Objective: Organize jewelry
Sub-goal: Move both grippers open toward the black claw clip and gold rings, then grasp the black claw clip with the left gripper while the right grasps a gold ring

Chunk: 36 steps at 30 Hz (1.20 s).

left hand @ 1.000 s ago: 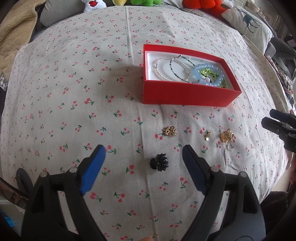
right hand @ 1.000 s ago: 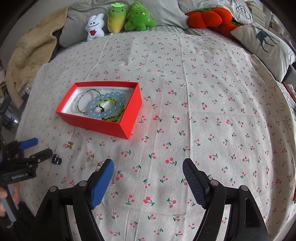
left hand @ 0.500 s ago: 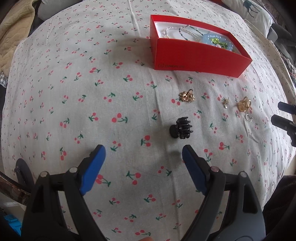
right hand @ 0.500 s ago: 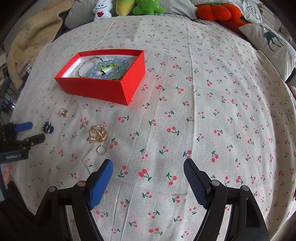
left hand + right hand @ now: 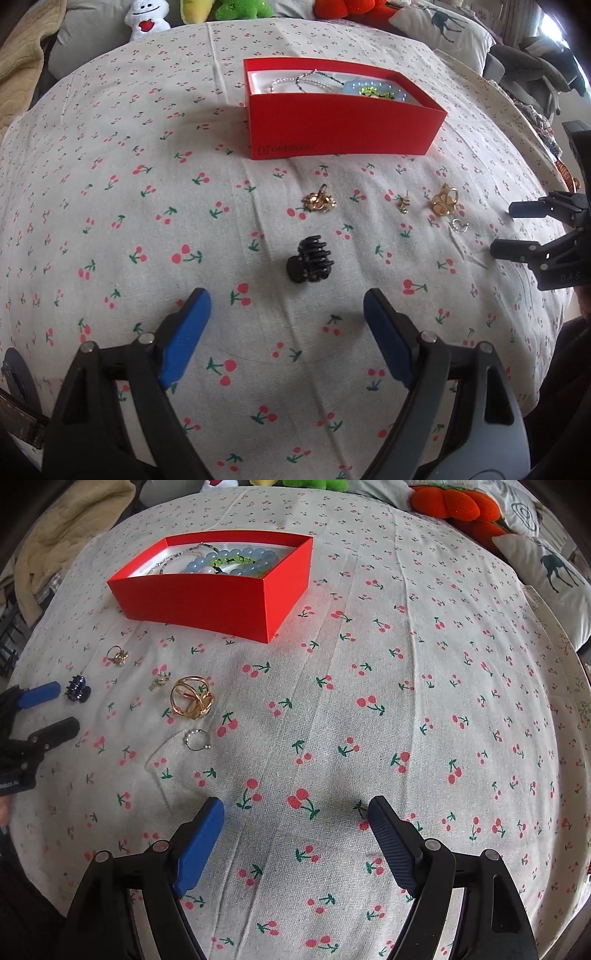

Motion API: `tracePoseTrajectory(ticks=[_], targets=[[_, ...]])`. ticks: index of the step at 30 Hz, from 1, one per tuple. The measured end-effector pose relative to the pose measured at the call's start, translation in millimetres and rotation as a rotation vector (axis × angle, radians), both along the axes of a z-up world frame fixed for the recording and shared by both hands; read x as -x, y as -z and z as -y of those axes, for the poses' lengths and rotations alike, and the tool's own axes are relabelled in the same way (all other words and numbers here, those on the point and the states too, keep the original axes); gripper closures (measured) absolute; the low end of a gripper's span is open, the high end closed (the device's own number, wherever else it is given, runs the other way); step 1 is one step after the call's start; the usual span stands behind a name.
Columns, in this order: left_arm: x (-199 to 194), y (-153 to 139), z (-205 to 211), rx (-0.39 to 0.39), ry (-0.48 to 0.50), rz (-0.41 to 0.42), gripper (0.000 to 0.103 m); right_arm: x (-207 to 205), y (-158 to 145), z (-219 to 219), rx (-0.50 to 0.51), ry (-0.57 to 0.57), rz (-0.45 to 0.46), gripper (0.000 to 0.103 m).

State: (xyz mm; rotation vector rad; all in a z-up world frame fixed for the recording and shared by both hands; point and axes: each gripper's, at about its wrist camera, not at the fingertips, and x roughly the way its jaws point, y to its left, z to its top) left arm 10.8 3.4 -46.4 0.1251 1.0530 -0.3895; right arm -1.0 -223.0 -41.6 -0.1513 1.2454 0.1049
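Toothed black plastic hair clip [image 5: 309, 265] on woven cherry-print cloth [image 5: 110, 206]

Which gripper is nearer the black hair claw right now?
Left. The left gripper is open with the black hair claw just ahead, between its fingers' lines. The right gripper is open farther off; the claw lies beyond the gold ring.

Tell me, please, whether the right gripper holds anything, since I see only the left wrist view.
Observer: No, the right gripper is open, with only cherry-print cloth between its fingers.
Operator: What lies nearest it?
Observer: A small silver ring, ahead to its left, just short of the gold ring, not touching.
Operator: Any jewelry right of the red box?
Observer: None visible; bare cloth runs from there to an orange plush.
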Motion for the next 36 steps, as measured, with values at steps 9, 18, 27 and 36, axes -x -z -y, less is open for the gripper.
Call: tracePoseTrajectory(ticks=[9, 18, 27, 36], targets=[[-10, -3, 14, 0.031, -0.008, 0.010, 0.057, -1, 0, -5, 0.000, -0.007, 0.004, 0.020], [-14, -8, 15, 0.031, -0.028, 0.017, 0.075, 0, -2, -10, -0.011, -0.008, 0.003, 0.020], [-12, -11, 12, 0.002, -0.061, 0.009, 0.075, -7, -6, -22, -0.019, -0.012, 0.018, 0.020], [-12, -11, 5, -0.001, -0.082, -0.010, 0.075, -19, -5, -54, -0.015, -0.072, 0.047, 0.020]])
